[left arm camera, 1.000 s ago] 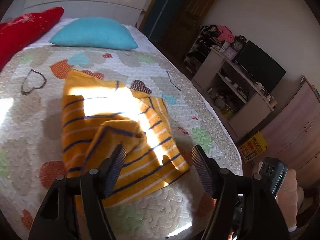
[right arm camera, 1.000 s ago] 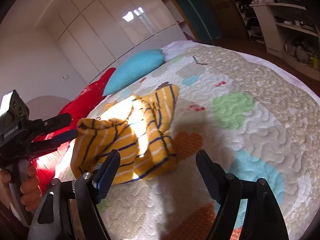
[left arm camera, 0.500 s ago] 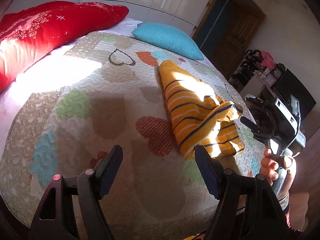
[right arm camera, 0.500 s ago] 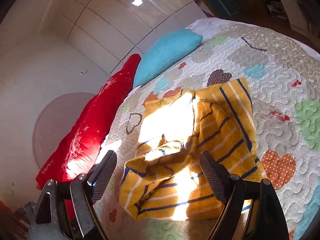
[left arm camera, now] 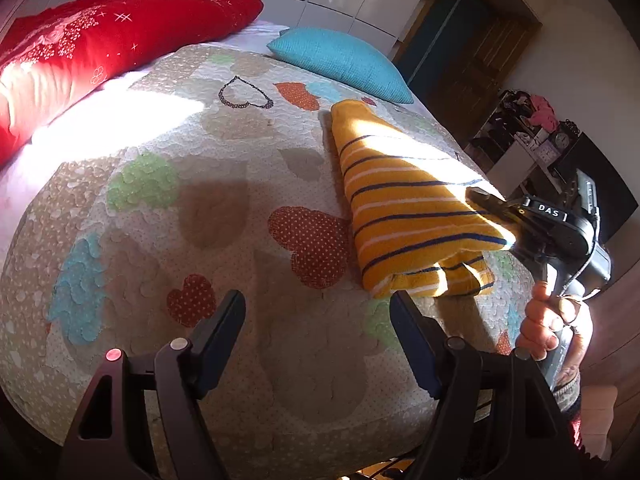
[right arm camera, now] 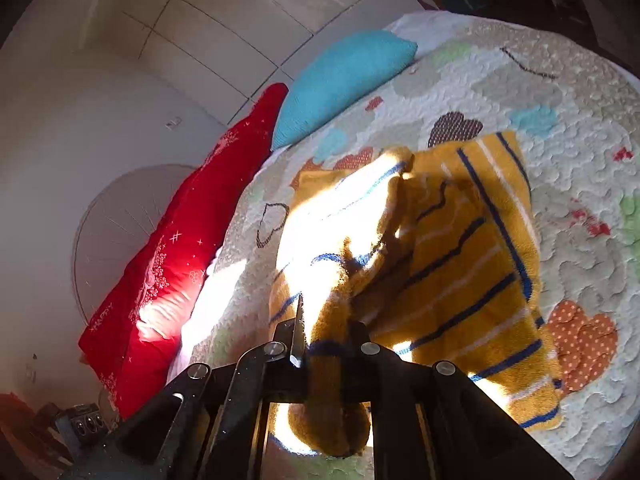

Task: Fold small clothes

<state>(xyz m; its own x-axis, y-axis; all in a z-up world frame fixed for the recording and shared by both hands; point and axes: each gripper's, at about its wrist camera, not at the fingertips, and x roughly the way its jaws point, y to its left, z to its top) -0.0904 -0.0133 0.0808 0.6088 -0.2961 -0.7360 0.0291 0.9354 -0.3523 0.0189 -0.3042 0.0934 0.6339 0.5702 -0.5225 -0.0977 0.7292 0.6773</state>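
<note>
You are partway through the fold, I think. The fuzzy yellow top with dark blue and white stripes (left arm camera: 404,204) lies on the quilted bedspread with coloured hearts (left arm camera: 168,208), on the side near the edge of the bed, well apart from the red pillow (left arm camera: 80,52) and a little way from the teal pillow (left arm camera: 340,64). It already looks doubled over, but it is still lumpy and loose, so the fold is not done. You still need to lay the lifted part down flat and smooth it.

Your right gripper (right arm camera: 320,344) has its jaws pinched tight on a bunched bit of the top's near edge. Your left gripper (left arm camera: 316,328) has its jaws wide apart with nothing between them, hovering over the bedspread just beside the top.

The top's long side runs from the near edge of the bed up toward the teal pillow. The narrow end points at that pillow, and the pinched end points back at you.
</note>
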